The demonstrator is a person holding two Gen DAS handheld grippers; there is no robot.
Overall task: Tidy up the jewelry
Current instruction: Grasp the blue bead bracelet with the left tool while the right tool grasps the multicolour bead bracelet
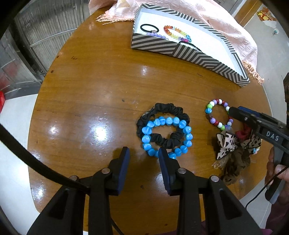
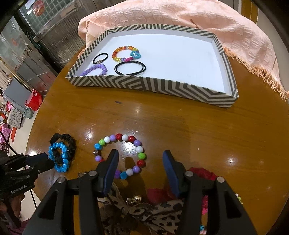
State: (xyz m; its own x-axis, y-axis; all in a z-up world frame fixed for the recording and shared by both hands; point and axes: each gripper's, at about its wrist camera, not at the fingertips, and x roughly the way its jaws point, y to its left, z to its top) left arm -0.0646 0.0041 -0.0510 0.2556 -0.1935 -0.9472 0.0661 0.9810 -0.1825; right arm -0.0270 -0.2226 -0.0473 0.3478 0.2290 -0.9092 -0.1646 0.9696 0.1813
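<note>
Four pieces in striped tray (image 2: 148, 85)

Blue bead bracelet (image 1: 167, 137) on black scrunchie (image 1: 162, 126); chevron-striped grey-white tray (image 2: 153, 86); peach scarf (image 2: 198, 27); brown table (image 1: 90, 90).

You're working over a round wooden table (image 1: 101, 94), glossy brown, with bright ceiling-light glare patches at 8 o'clock in the left wrist view. A peach fringed cloth (image 2: 198, 23) drapes the far edge at 12 to 2 o'clock. Pale floor (image 1: 14, 130) shows beyond the rim at 9 o'clock. Grey metal shutter or gate (image 1: 48, 27) stands at 10 to 11 o'clock. In the right wrist view, a glass-block window (image 2: 52, 10) sits at 11 o'clock, and red containers (image 2: 34, 100) and patterned bags crowd the floor at 9 o'clock.
</note>
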